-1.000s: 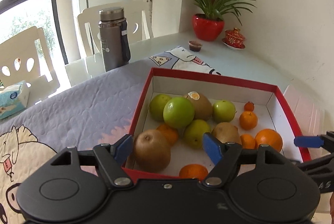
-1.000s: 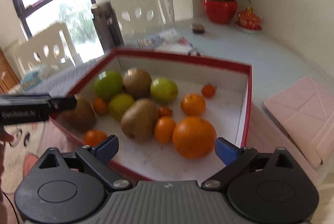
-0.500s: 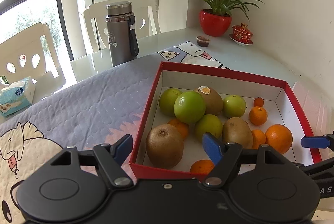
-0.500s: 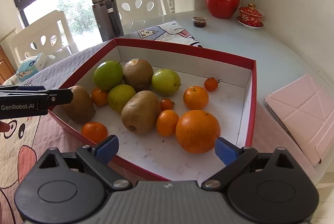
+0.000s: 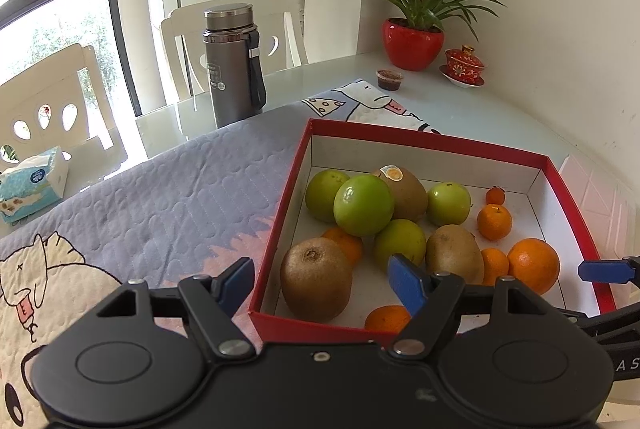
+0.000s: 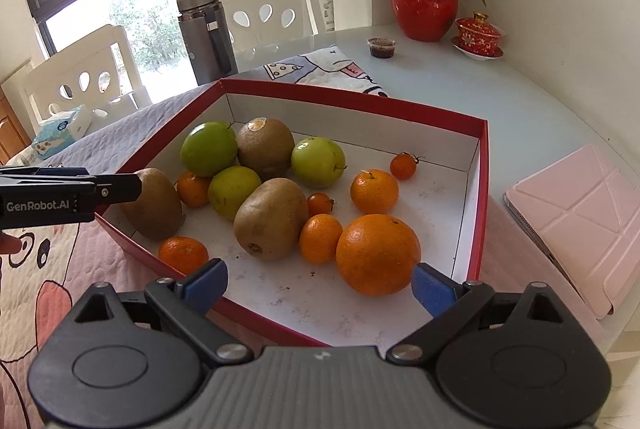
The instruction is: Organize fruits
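While your left gripper (image 5: 322,285) and right gripper (image 6: 320,285) both hang spread wide and empty at the near edge of the red box (image 6: 483,189) (kiwis, green apples, oranges and tiny tomatoes mixed inside), the big orange (image 6: 378,254) sits just ahead of your right fingers (image 6: 430,289).

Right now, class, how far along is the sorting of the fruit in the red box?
Nothing looks sorted: in the red box the kiwis, green fruits, oranges and cherry tomatoes lie mixed. Nothing is in hand: the left gripper and the right gripper are open and empty at the box's near edge. All the grouping remains.
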A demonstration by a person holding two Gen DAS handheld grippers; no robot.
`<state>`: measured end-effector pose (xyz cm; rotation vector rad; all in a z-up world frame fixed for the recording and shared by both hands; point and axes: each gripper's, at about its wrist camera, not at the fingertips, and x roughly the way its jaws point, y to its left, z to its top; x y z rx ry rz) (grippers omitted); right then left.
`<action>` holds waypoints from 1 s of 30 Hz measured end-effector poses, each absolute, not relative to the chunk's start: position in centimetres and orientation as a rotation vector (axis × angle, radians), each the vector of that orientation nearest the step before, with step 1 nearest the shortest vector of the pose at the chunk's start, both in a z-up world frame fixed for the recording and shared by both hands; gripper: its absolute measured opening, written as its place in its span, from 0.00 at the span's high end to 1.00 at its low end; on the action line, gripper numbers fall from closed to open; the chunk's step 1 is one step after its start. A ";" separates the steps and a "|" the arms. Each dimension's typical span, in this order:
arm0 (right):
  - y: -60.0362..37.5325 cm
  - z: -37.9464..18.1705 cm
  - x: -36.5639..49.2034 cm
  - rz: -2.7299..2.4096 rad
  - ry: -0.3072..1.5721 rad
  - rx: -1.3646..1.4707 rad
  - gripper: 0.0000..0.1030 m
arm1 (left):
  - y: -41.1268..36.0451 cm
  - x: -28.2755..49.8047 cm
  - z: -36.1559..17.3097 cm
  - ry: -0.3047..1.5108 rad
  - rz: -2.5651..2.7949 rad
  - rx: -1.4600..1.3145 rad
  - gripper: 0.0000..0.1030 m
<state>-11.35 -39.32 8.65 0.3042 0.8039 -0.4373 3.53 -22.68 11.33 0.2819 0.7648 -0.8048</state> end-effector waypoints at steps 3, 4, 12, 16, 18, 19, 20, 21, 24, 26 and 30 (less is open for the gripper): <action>-39.2 8.8 -11.5 -0.436 0.799 0.301 0.03 | -22.6 3.5 11.4 0.767 -0.807 0.282 0.15; -39.1 8.8 -11.5 -0.435 0.798 0.299 0.03 | -22.6 3.5 11.4 0.767 -0.808 0.282 0.15; -39.3 9.3 -11.9 -0.444 0.783 0.304 0.03 | -22.5 3.5 11.6 0.764 -0.805 0.277 0.15; -39.3 9.1 -11.8 -0.438 0.788 0.307 0.03 | -22.5 3.5 11.6 0.764 -0.806 0.277 0.15; -39.3 9.0 -11.7 -0.439 0.791 0.306 0.03 | -22.4 3.5 11.6 0.772 -0.815 0.273 0.15; -39.2 9.0 -11.7 -0.440 0.790 0.304 0.03 | -22.4 3.4 11.6 0.775 -0.822 0.271 0.15; -39.1 9.0 -11.7 -0.437 0.788 0.303 0.03 | -22.5 3.4 11.6 0.776 -0.824 0.271 0.15; -39.1 9.1 -11.7 -0.431 0.787 0.304 0.03 | -22.5 3.4 11.6 0.775 -0.821 0.274 0.15; -39.1 9.1 -11.7 -0.432 0.784 0.305 0.03 | -22.6 3.3 11.5 0.778 -0.816 0.277 0.15; -39.2 9.1 -11.8 -0.434 0.785 0.306 0.03 | -22.6 3.3 11.5 0.777 -0.814 0.277 0.15; -39.3 9.0 -11.8 -0.438 0.785 0.311 0.03 | -22.5 3.4 11.6 0.774 -0.810 0.275 0.15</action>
